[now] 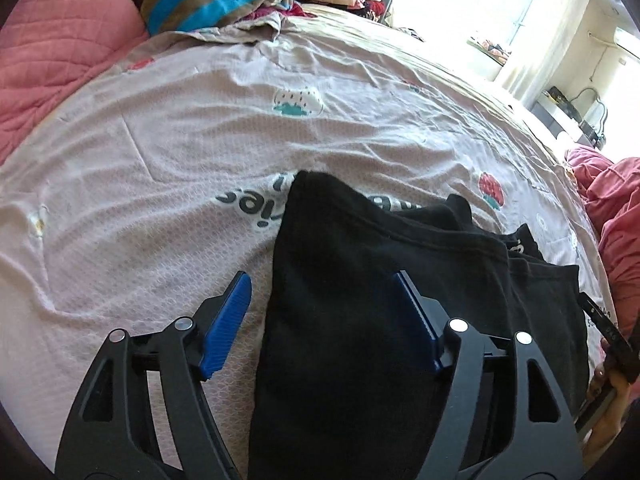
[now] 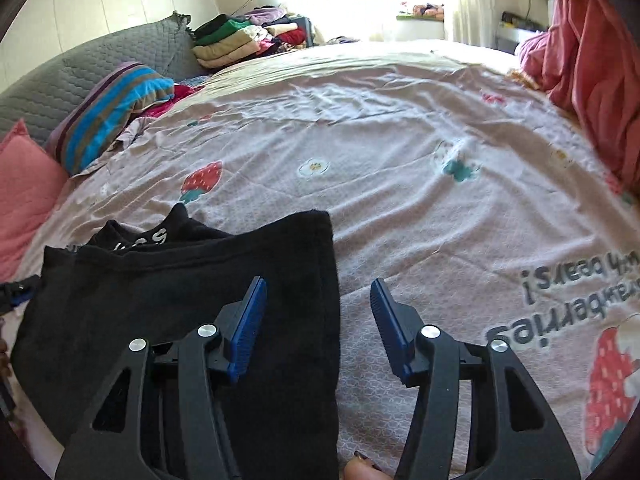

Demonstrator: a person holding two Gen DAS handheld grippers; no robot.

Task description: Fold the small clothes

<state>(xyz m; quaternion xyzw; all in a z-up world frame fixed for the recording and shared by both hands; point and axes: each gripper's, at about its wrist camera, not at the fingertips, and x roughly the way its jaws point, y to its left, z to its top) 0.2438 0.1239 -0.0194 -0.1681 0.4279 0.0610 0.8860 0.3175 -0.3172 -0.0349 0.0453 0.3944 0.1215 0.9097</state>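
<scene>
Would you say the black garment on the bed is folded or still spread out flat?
Folded: the black garment lies on the bedsheet in overlapping layers, a lettered part poking out beneath the top layer.

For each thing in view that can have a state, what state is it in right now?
black garment: folded, lying flat on the bed, not gripped.
left tool: open, pads astride the garment's left edge.
right tool: open, pads astride the garment's right edge.
bedsheet: spread out, wrinkled.
clothes pile: folded, stacked at the far end.
</scene>
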